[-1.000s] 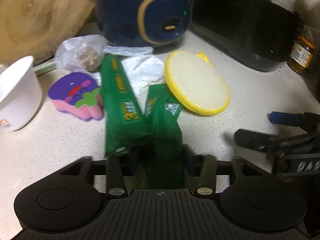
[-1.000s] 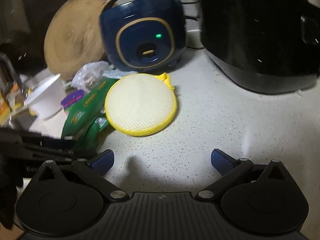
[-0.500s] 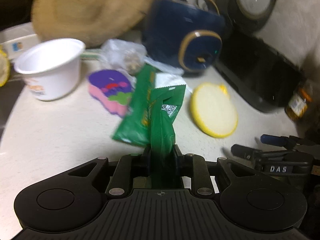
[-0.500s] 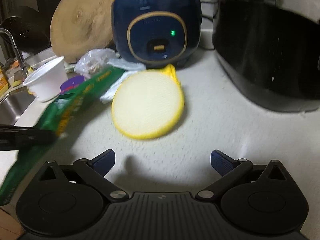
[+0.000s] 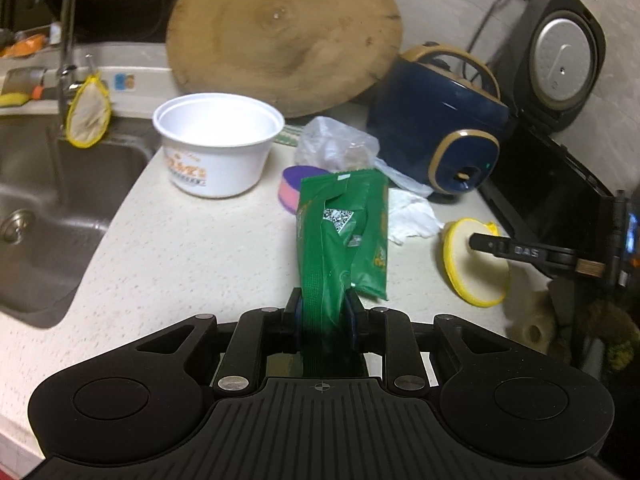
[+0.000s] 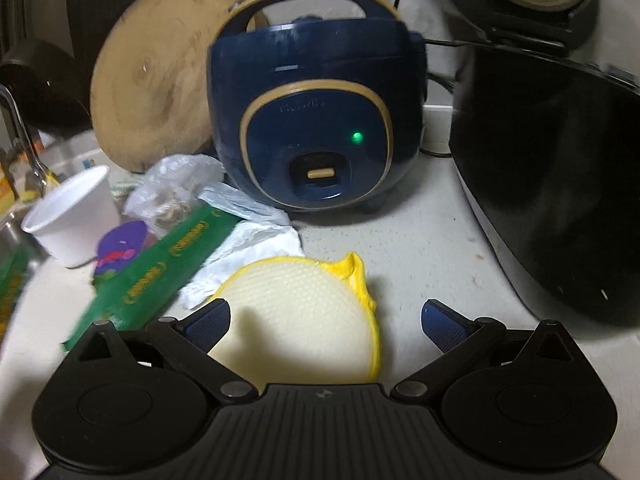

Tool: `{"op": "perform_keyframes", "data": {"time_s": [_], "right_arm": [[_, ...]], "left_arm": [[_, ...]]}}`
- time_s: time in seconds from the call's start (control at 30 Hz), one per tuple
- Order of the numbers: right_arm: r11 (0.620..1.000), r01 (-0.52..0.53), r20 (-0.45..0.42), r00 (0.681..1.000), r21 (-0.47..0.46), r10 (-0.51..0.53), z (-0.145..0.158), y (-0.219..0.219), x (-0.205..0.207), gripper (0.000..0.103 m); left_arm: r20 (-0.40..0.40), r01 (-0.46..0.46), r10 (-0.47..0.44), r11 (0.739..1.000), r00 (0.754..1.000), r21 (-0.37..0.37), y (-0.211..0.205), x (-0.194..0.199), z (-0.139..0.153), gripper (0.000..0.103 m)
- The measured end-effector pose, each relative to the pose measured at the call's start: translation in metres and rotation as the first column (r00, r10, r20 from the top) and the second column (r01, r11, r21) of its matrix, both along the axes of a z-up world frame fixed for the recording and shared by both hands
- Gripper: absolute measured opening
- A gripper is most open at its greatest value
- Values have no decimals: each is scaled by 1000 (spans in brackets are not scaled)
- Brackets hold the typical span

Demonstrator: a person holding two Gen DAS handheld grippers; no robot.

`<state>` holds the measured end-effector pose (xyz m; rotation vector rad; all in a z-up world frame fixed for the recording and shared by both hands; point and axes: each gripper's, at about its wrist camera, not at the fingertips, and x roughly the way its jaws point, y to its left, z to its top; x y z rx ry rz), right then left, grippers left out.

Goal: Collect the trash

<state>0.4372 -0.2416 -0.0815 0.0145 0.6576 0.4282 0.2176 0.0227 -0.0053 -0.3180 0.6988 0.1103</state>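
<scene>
- Countertop [image 5: 180,264]: pale speckled surface; a steel sink [image 5: 36,208] lies at its left end in my left camera.
- Black cooker [image 6: 552,184]: stands at the right, lid raised, well clear of my tools.
- Round wooden board [image 5: 280,32]: leans upright against the wall behind the clutter.
- Blue rice cooker [image 6: 320,120]: stands in front of the board, green lamp lit.
- White bowl [image 5: 218,144]: upright near the sink edge, empty inside as far as I can see.
- Green wrapper [image 5: 340,236]: the trash item. My left gripper [image 5: 323,312] is clamped on its lower end, pads pressing both sides; the jaws were closing on it a moment ago. The rest of the wrapper stands up and forward, raised off the counter.
- Yellow-rimmed round scrubber [image 6: 304,320]: flat on the counter directly below my right gripper [image 6: 326,320], whose fingers are spread wide with nothing between them. I cannot tell whether they touch the scrubber.
- Clear plastic bag [image 5: 336,144]: crumpled, just beside the blue cooker.
- White tissue [image 5: 412,216]: crumpled, lying between the wrapper and the scrubber.
- Purple-and-pink sponge [image 5: 292,188]: on the counter behind the wrapper, partly hidden.
</scene>
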Motion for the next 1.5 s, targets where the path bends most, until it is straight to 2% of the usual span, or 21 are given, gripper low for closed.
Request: {"op": "perform_keyframes", "data": {"time_s": [0.07, 0.1, 0.17, 0.23, 0.3, 0.5, 0.6, 0.67, 0.73, 0.83, 0.97, 1.2, 1.3, 1.37, 1.5], "right_arm": [[1000, -9, -6, 1000, -11, 9, -4, 5, 8, 98], [1000, -18, -27, 999, -2, 18, -6, 5, 11, 90], [998, -43, -75, 996, 46, 46, -8, 4, 10, 67], [993, -70, -83, 993, 96, 78, -6, 1, -3, 45], [989, -106, -73, 991, 104, 113, -3, 3, -24, 37], [963, -223, -135, 961, 151, 243, -3, 18, -75, 36], [957, -262, -124, 953, 121, 277, -1, 28, -93, 37], [960, -269, -84, 958, 72, 275, 5, 32, -102, 42], [967, -255, -34, 966, 11, 256, 11, 33, -104, 57], [976, -206, 59, 976, -76, 211, 18, 31, -98, 73], [981, -140, 116, 981, -134, 156, 18, 34, -72, 77], [976, -63, 115, 989, -211, 88, -1, 46, -3, 77], [978, -59, 67, 995, -200, 73, -9, 49, 24, 75], [981, -67, 19, 997, -180, 71, -14, 48, 37, 69], [986, -100, -28, 995, -131, 97, -18, 45, 41, 47]], "left_arm": [[-5, -7, 7, 1000, 1000, -9, 2, -1, -2, 24], [-8, -6, 6, 1000, 1000, -13, 3, -1, -3, 24], [-13, -3, 3, 1000, 1000, -20, 4, 0, -4, 24], [-15, 3, -4, 1000, 1000, -31, 4, 1, -6, 24], [-20, 10, -11, 999, 1000, -40, 4, 3, -8, 24], [-48, 13, -16, 998, 999, -66, 7, 9, -16, 24], [-51, 11, -14, 998, 999, -63, 8, 9, -17, 25], [-51, 9, -12, 998, 999, -61, 9, 9, -17, 25], [-50, 2, -5, 998, 999, -60, 11, 7, -17, 25], [-47, -14, 11, 998, 999, -64, 16, 3, -16, 25], [-45, -39, 36, 997, 998, -59, 21, -2, -14, 25], [-45, -85, 83, 996, 996, -41, 28, -10, -11, 25], [-49, -103, 101, 994, 994, -37, 29, -11, -10, 25], [-51, -111, 109, 993, 993, -35, 29, -12, -10, 25], [-58, -117, 115, 993, 992, -32, 29, -12, -11, 25]]}}
